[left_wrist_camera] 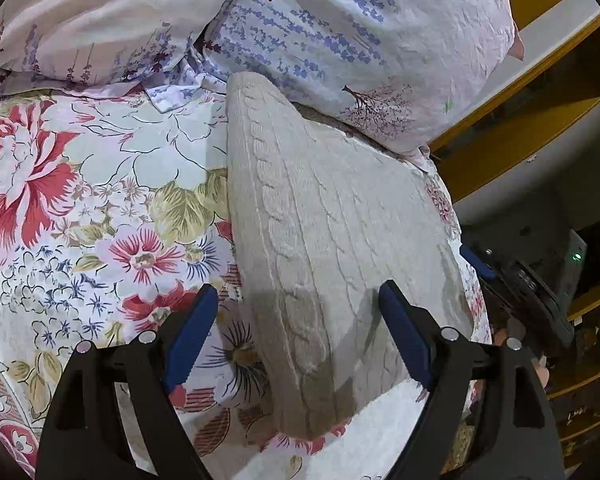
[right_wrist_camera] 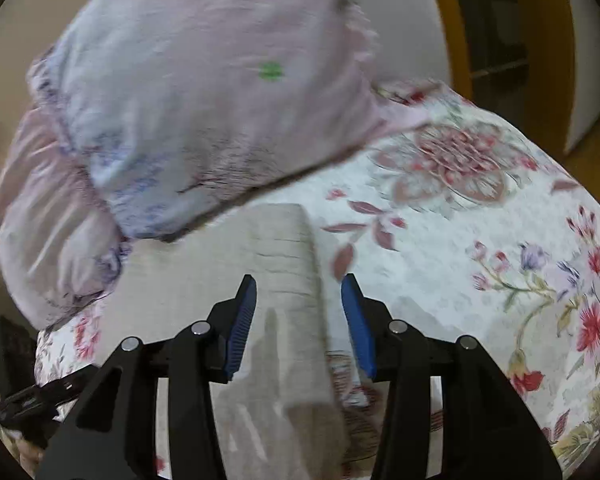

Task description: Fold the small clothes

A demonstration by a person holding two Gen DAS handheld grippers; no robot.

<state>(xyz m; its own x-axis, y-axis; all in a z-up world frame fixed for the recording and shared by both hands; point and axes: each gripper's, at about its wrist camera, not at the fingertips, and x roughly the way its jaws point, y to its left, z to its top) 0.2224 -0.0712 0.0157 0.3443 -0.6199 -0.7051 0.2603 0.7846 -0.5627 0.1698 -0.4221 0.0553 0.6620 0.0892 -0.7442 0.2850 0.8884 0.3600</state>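
A cream cable-knit sweater lies folded flat on the floral bedspread. My left gripper is open above the sweater's near end, its blue pads apart and holding nothing. In the right wrist view, which is blurred, the sweater lies below my right gripper. That gripper is open with its jaws astride the sweater's right edge and grips nothing. The right gripper also shows in the left wrist view at the sweater's right side.
Two lilac floral pillows lie at the head of the bed and touch the sweater's far end; one shows in the right wrist view. Wooden furniture stands past the bed's right edge.
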